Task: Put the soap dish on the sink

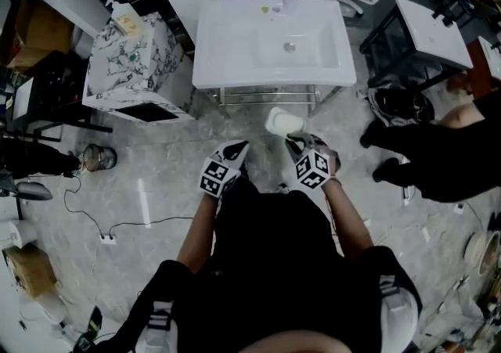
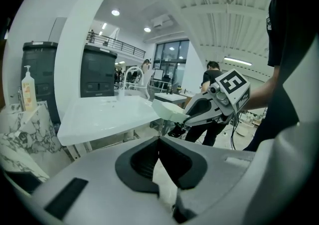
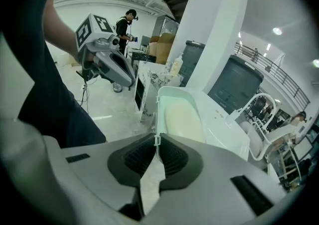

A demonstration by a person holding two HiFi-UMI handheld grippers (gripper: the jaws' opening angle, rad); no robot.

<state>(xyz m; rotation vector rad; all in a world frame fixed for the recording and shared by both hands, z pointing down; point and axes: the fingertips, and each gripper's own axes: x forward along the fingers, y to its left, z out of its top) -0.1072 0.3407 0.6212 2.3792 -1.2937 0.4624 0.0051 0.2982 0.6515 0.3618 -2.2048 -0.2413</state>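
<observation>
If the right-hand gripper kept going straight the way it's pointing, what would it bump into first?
Probably the white sink: the soap dish clamped in the right gripper leads toward its front edge. Whether it would strike the rim or pass over it, I cannot tell.

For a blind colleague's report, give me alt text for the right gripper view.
The right claw is clamped on the rim of a pale soap dish, held in front of a white sink. At upper left the left claw hangs empty over the floor.
</observation>
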